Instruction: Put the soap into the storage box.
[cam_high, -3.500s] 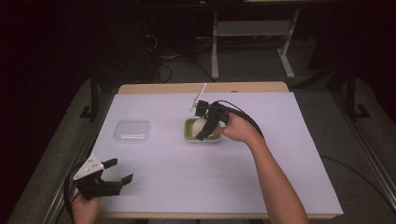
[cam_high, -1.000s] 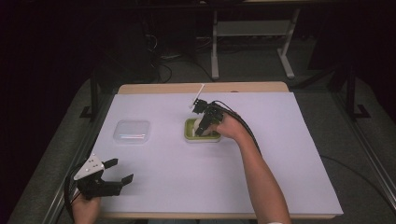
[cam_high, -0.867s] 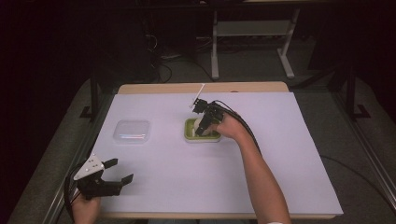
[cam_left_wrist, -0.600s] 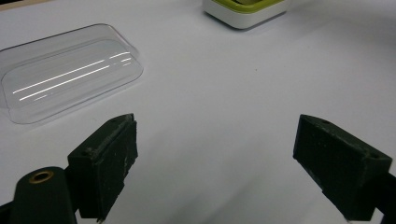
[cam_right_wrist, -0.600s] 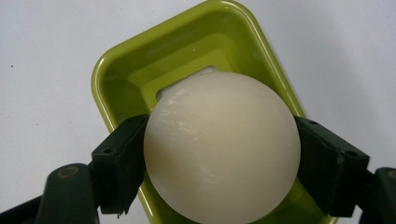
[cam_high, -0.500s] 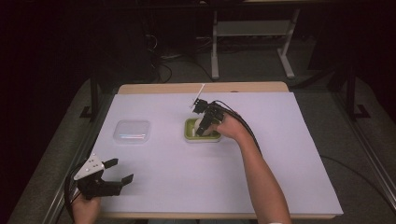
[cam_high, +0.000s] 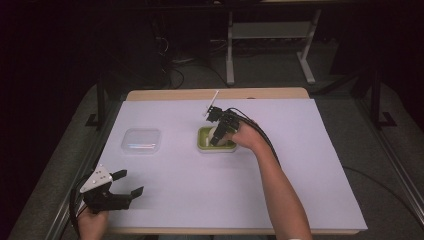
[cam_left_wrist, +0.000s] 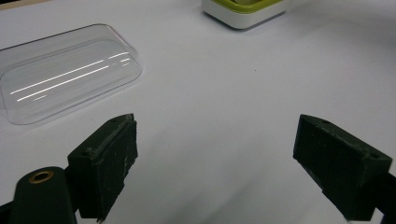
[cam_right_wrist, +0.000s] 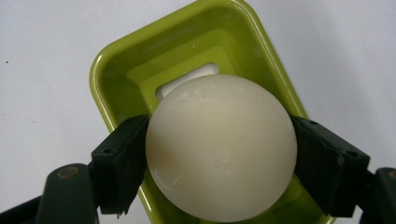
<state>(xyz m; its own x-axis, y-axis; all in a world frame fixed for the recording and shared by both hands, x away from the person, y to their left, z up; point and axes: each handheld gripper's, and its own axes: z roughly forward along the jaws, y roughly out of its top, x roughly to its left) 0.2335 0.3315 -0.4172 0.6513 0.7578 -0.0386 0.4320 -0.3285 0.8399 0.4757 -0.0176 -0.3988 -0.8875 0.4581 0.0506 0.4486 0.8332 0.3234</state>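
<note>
Cream soap bar (cam_right_wrist: 221, 147), one, pinched by right gripper (cam_right_wrist: 219, 158) jaws; left gripper (cam_left_wrist: 224, 172) spread.

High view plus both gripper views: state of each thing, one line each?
Soap: round, cream, clamped between the right tongs over the dish.
Green dish: open, lidless, on the table.
Clear lid: flat on the table, apart from the dish.
Right tongs: shut on the soap.
Left tongs: open, empty, near the table's front left corner.

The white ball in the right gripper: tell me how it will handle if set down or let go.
The ball looks smooth and glossy, so it may slip between the right gripper pads. Being round, it would likely roll on the flat table; the green tray, with raised walls, should hold it.
</note>
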